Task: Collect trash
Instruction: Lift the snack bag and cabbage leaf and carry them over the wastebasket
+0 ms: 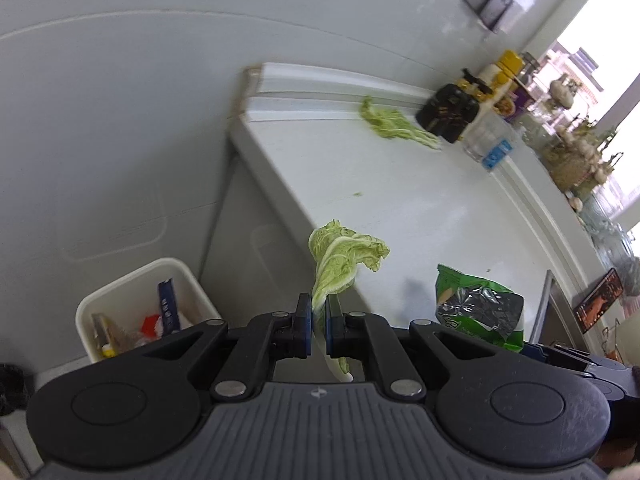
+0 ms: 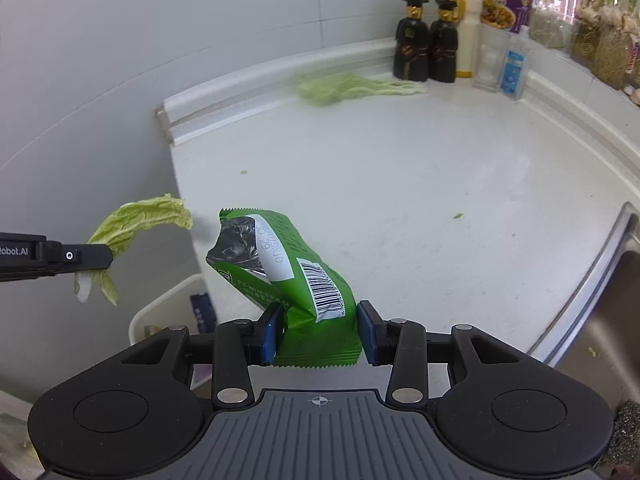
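Note:
My left gripper [image 1: 319, 307] is shut on a pale green cabbage leaf [image 1: 340, 258], held past the counter's left edge. The same leaf [image 2: 136, 224] and left gripper [image 2: 109, 257] show at the left of the right wrist view. Below them on the floor stands a white bin [image 1: 120, 300] with wrappers inside; its rim [image 2: 160, 304] peeks out in the right wrist view. My right gripper [image 2: 318, 316] is shut on an opened green snack bag [image 2: 296, 264], which also appears in the left wrist view [image 1: 480, 304]. A second cabbage leaf [image 1: 394, 122] [image 2: 352, 86] lies at the back of the counter.
The white counter [image 2: 400, 184] ends at a wall on the left. Two dark bottles [image 2: 426, 40], a yellow-capped bottle [image 2: 466, 20] and clear containers [image 2: 502, 64] stand at the back right. A steel sink [image 2: 608, 300] is sunk in at the right.

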The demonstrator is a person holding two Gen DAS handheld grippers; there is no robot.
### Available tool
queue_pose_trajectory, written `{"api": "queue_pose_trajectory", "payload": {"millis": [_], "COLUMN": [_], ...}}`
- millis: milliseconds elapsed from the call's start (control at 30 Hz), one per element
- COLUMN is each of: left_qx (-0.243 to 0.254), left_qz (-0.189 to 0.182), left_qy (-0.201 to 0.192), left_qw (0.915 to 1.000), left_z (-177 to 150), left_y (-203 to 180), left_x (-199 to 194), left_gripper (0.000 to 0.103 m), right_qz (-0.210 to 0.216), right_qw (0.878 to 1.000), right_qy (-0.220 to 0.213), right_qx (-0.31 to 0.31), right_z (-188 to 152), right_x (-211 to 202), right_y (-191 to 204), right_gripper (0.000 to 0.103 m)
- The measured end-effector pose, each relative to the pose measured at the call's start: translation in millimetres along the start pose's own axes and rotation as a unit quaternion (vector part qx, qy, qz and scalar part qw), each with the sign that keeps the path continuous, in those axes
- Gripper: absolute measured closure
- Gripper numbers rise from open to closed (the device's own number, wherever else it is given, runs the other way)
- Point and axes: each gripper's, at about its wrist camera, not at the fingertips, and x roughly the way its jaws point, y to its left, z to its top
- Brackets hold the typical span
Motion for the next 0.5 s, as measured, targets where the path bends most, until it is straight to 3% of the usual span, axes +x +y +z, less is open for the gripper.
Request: {"api": "queue_pose_trajectory", "payload": {"millis": [500], "left_qx": [-0.114], "left_qz": [0.049], "left_qy": [0.005], "left_qw": [0.9923], "left_z": [-34.2], "left_y": [80.0], "left_x": [-10.9], "left_gripper": [0.098], "right_qz": [0.071], "right_qw": [0.992], "right_qy": [0.073], "right_qx": [-0.078], "right_z": [-10.8], "right_x": [27.3], "right_y": [79.5], "right_gripper": [0.064]}}
